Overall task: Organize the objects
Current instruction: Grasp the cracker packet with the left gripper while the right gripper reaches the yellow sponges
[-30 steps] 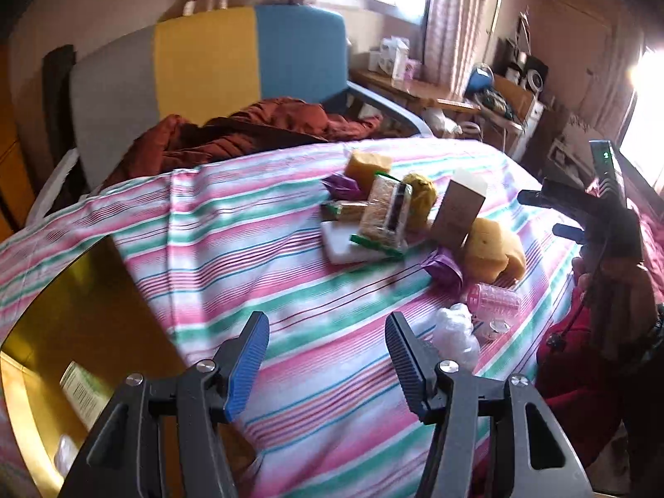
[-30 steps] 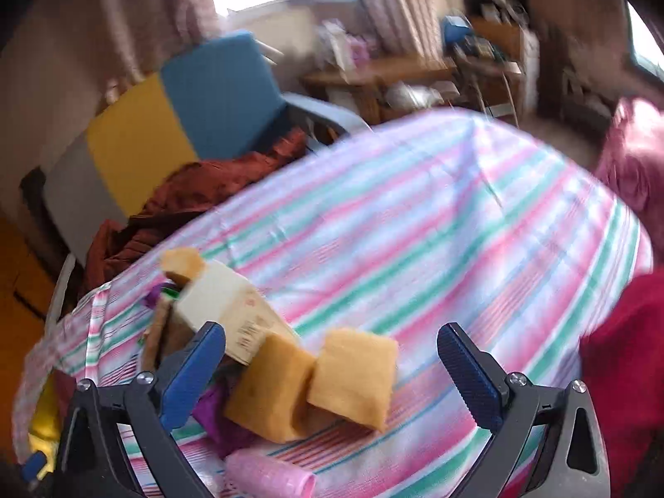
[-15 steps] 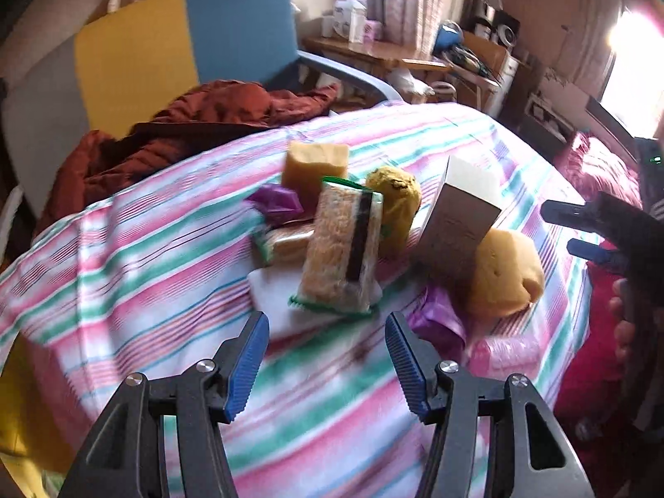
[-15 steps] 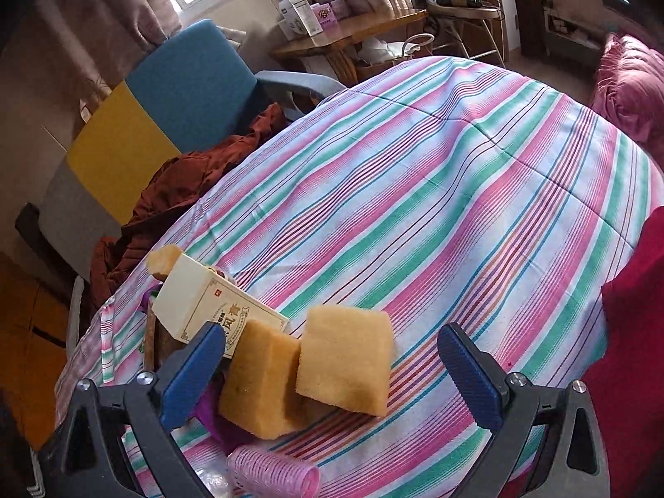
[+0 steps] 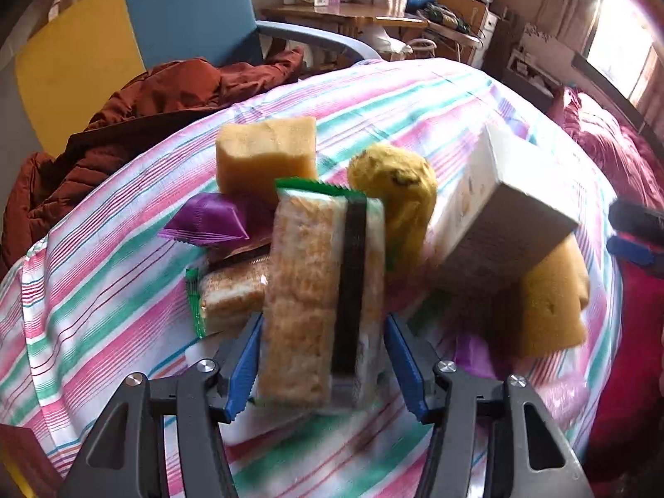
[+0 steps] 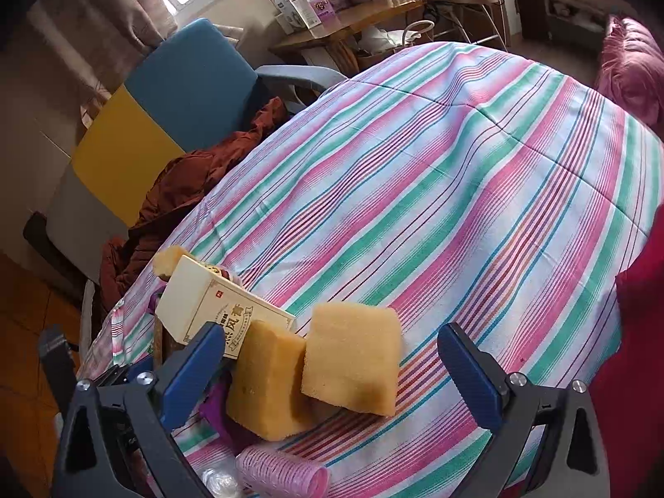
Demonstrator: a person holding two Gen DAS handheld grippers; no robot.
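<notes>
The left gripper is spread wide with a clear-wrapped cracker packet standing between its blue pads; there looks to be a sliver of gap on each side, so I read it as released and bracketing the packet, not yet squeezing. The packet stands at the near edge of a heap on the striped bedspread. A second, smaller cracker packet lies just left of it, a purple sachet sits behind that, and a tan sponge block stands at the far side. A yellow rounded sponge is just right of the packet, touching or nearly so, and a white carton leans over another sponge further right.

The right gripper hangs released over the right side of the same heap, its pads well apart and nothing between them. Just ahead of it are two sponge blocks, the printed carton leaning behind them, and a pink hair roller at the near edge.

The step in hand seems to be picking the first item out of the pile for sorting. Next, the left gripper likely needs to close gently on the packet, since crackers crush, then lift straight up so the neighbouring packet and rounded sponge are not dragged along. Where it should go is not visible.
</notes>
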